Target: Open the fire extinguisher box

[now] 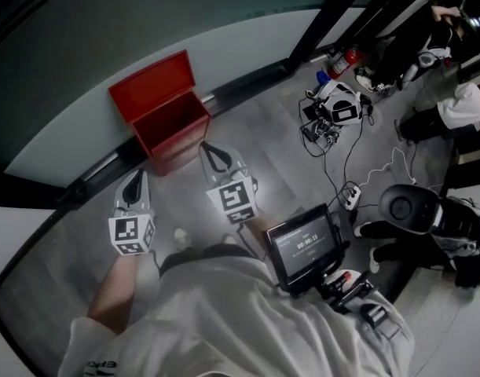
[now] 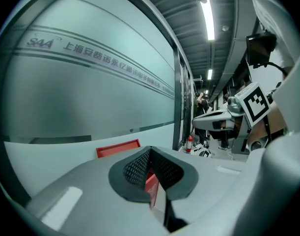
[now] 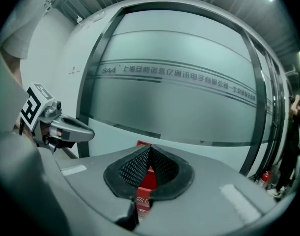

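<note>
down on the grey floor (image 1: 255, 132), just ahead of both tongs in the head view, the red fire extinguisher box (image 1: 173, 128) stands with its lid (image 1: 153, 85) raised upright against the glass wall (image 1: 106, 45), its inside open to the camera. the left tongs (image 1: 135, 177) and the right tongs (image 1: 210, 149) are held side by side, apart from each other, both aimed at the box; the right tongs are the nearer, close by its front right corner. a fire extinguisher (image 1: 343, 61) sits well off beyond the right tongs. in the left gripper view the left tongs (image 2: 150, 152) are closed tight, pad against pad, with nothing caught between them; past their tips the red edge of the lid (image 2: 118, 149) shows against the glass wall (image 2: 91, 82), and to their right are the right tongs (image 2: 199, 122) with their marker cube (image 2: 255, 102), the fire extinguisher (image 2: 190, 144) upright beyond. in the right gripper view the right tongs (image 3: 150, 150) are likewise pressed together and empty, the box (image 3: 148, 178) straight ahead of their tips and apart from them, the left tongs (image 3: 88, 131) off to their left.
</note>
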Demonstrator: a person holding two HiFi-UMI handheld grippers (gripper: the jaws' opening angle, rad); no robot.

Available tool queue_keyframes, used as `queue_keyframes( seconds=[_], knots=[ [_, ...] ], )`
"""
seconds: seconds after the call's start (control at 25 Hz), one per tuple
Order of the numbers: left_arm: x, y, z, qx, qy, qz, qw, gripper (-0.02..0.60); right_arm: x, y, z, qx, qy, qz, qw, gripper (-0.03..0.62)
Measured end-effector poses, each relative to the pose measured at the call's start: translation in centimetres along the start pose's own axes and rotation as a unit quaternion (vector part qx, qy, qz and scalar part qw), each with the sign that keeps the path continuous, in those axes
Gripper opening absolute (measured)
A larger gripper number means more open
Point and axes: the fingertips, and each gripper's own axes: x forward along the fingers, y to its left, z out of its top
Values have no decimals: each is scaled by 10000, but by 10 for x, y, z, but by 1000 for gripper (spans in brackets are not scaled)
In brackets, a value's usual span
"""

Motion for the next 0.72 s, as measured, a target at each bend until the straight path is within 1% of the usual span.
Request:
queue_keyframes(
  seconds=[0.08, 0.24, 0.4, 0.6, 0.72],
  knots=[
    [-7, -22, 0, 8, 5, 122, 9999, 3, -18, -7, -3, 12, -81, 128, 9999, 13],
    [-29, -66, 4, -77, -61, 490, 9988, 3, -57, -18, -12, 13, -176, 444, 9989, 13],
    [-49, -94, 1, -164, -145, 780, 9967, 2, -84, -15, -20, -52, -252, 770, 9967, 12],
    [-73, -124, -8, -190, -162, 960, 9951, 3, -117, -8, -30, -50, -241, 1053, 9941, 12],
    [-83, -135, -17, -198, -135, 903, 9956, 2, -130, 5, -36, -81, -221, 1145, 9931, 12]
  ],
)
